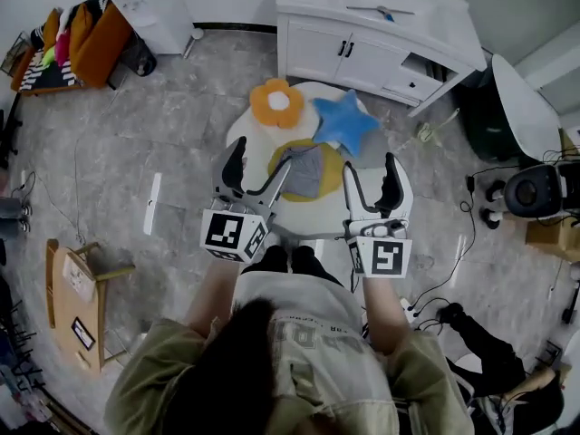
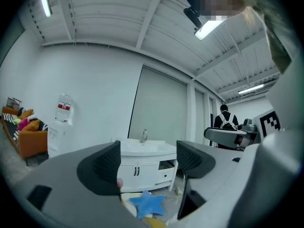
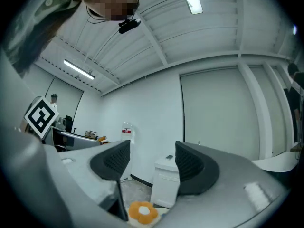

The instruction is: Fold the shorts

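1. Location: the shorts (image 1: 304, 170), grey, lie as a compact bundle on a round yellow cushion (image 1: 333, 178). The cushion sits on the near half of the round white surface (image 1: 237, 136), directly ahead of the person.
2. Left gripper (image 1: 256, 176): the fingers stand apart with nothing between them. Its own view looks level across the room at a white vanity cabinet (image 2: 142, 164), so it is not at the cloth.
3. Right gripper (image 1: 372, 187): the fingers are likewise apart and empty. Its view looks level over the surface's far edge towards a wall.
4. Handling, as a judgement: the shorts look light, soft and limp. They should crease easily, sag when lifted and slide on the cushion, and they carry no risk of breakage. The bundle already looks squared. I cannot tell from here whether the folds are neat.
5. Hold points, as a judgement: pinch the two near corners or the waistband edge, one gripper per side. Take all layers together so the lower layer does not drag.
6. Count:
   - shorts: one pair
   - grippers: two
   - cushions: three, namely the yellow one, one blue star (image 1: 346, 120) and one orange flower (image 1: 277, 103), the last two on the far half
   - surface: one
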The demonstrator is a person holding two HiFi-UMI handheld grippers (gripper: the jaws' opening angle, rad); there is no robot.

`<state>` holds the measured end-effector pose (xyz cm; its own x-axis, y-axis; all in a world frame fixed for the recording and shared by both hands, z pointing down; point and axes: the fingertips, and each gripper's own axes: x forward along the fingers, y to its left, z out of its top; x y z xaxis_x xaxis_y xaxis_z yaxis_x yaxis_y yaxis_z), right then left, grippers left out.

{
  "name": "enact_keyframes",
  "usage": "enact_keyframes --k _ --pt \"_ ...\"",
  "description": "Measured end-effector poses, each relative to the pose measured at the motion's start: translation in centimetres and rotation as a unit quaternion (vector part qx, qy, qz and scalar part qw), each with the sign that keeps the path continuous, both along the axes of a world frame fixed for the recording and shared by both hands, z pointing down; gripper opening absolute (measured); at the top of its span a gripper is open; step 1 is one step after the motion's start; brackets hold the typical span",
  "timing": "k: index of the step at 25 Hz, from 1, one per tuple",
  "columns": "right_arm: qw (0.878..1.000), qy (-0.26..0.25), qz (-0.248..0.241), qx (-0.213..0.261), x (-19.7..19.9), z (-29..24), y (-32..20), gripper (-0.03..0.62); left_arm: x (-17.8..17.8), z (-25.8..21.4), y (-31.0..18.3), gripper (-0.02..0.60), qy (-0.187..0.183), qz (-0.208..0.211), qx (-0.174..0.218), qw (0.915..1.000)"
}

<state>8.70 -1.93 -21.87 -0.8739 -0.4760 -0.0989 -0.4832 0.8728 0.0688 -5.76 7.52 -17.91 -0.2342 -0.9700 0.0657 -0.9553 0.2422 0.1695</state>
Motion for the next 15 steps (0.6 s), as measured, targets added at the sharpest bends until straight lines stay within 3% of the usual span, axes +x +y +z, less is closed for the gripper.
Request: enact_keyframes --k 1,3,5,9,10,12,15 --pt "1.0 0.002 0.006 0.003 0.2 -0.4 -0.1 0.299 0.1 -0.6 -0.1 0.348 -0.012 -0.008 0.001 0.9999" --pt "1.0 0.01 0.016 0.013 0.3 -0.9 0.0 0.261 0.3 -1.3 -0.3 0.184 -0.037 -0.026 -0.002 0.999" --pt "0.999 0.018 0.024 0.025 0.5 -1.2 0.1 0.231 0.5 -2.0 -0.5 0.143 -0.055 -0.04 -0.002 0.9977" --pt "0.998 0.023 0.041 0.046 0.4 -2.2 0.0 0.099 0.0 -3.4 -0.5 0.036 -0.091 -0.065 0.003 0.9938" --pt "0.998 0.023 0.043 0.05 0.3 -2.5 0.0 0.093 -0.2 -3.7 -0.5 0.026 -0.097 -0.069 0.005 0.9929" --pt "0.997 0.02 0.046 0.058 0.2 -3.1 -0.3 0.015 -0.4 -4.3 -0.7 0.011 -0.103 -0.072 0.01 0.992" --pt "0.997 0.015 0.039 0.063 -0.1 -3.6 -0.4 0.002 -0.8 -5.0 -1.0 0.011 -0.108 -0.072 0.023 0.9912"
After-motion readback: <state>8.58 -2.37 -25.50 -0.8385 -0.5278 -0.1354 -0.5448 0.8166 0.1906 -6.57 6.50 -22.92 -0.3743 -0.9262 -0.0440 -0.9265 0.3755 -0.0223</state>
